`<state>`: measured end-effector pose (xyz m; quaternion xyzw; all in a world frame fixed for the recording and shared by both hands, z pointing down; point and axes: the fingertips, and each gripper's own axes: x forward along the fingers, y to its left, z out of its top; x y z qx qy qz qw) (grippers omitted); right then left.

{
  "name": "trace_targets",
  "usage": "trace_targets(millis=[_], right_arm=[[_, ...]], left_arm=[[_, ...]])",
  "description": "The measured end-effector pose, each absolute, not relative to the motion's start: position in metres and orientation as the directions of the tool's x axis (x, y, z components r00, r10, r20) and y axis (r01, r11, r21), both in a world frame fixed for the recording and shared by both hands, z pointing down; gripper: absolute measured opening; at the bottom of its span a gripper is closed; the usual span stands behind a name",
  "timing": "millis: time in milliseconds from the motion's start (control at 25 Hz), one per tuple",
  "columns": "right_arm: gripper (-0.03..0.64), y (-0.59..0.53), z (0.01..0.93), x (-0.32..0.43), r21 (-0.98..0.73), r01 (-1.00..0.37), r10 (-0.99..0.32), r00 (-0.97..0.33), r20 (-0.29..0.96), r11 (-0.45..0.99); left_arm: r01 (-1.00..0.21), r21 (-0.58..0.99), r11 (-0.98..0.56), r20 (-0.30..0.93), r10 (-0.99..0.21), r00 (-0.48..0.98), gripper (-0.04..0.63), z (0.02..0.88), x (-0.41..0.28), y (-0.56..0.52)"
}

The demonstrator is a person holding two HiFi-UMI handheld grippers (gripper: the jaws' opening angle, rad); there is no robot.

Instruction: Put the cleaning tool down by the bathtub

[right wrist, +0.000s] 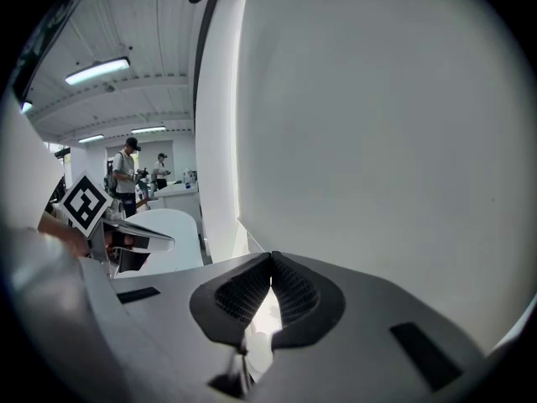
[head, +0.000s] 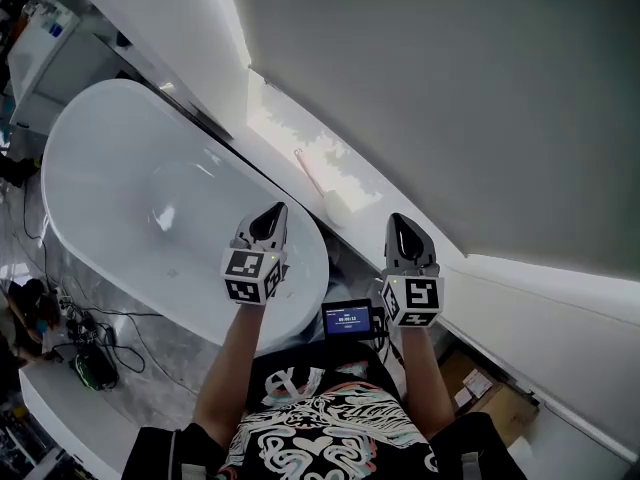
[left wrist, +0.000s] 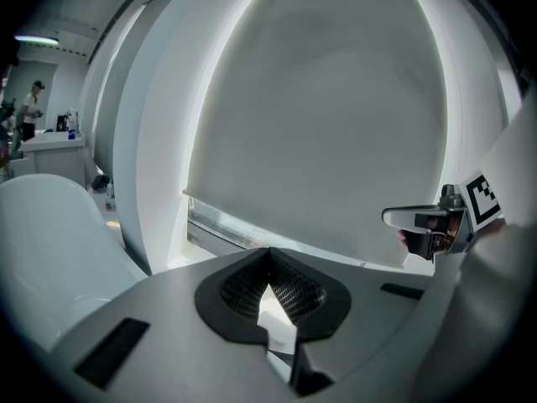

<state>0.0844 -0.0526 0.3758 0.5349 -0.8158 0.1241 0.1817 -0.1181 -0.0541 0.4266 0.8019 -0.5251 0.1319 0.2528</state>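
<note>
A white oval bathtub (head: 120,168) fills the left of the head view. Behind its near end, on the bright white ledge (head: 275,128) along the wall, lies the cleaning tool (head: 322,185), a pink handle with a white head. My left gripper (head: 271,214) hangs over the tub's rim, shut and empty. My right gripper (head: 401,225) is beside it to the right, also shut with nothing in it. Both are apart from the tool. In the left gripper view the closed jaws (left wrist: 268,257) face the wall, with the right gripper (left wrist: 419,218) alongside. The right gripper (right wrist: 270,264) shows the same closed tips.
Cables and small devices (head: 85,353) lie on the floor left of the tub. A small lit screen (head: 349,320) sits at the person's chest. A cardboard box (head: 480,388) is at the lower right. People (right wrist: 126,175) stand by a far counter.
</note>
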Motion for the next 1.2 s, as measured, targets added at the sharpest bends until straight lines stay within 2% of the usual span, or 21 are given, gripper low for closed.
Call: trace_targets(millis=[600, 960, 1200], right_arm=[[0.026, 0.018, 0.301, 0.084, 0.031, -0.920, -0.876, -0.362, 0.318, 0.392], [0.026, 0.048, 0.245, 0.078, -0.005, -0.926, -0.912, -0.373, 0.172, 0.378], [0.026, 0.063, 0.210, 0.069, -0.019, -0.922, -0.918, -0.386, 0.084, 0.386]], left_arm=[[-0.921, 0.216, -0.323, 0.333, -0.863, 0.380, 0.017, 0.330, -0.133, 0.016], [-0.914, 0.173, -0.366, 0.227, -0.889, 0.398, 0.017, 0.269, -0.135, 0.045], [-0.928, 0.080, -0.364, 0.144, -0.917, 0.372, 0.017, 0.217, -0.147, 0.054]])
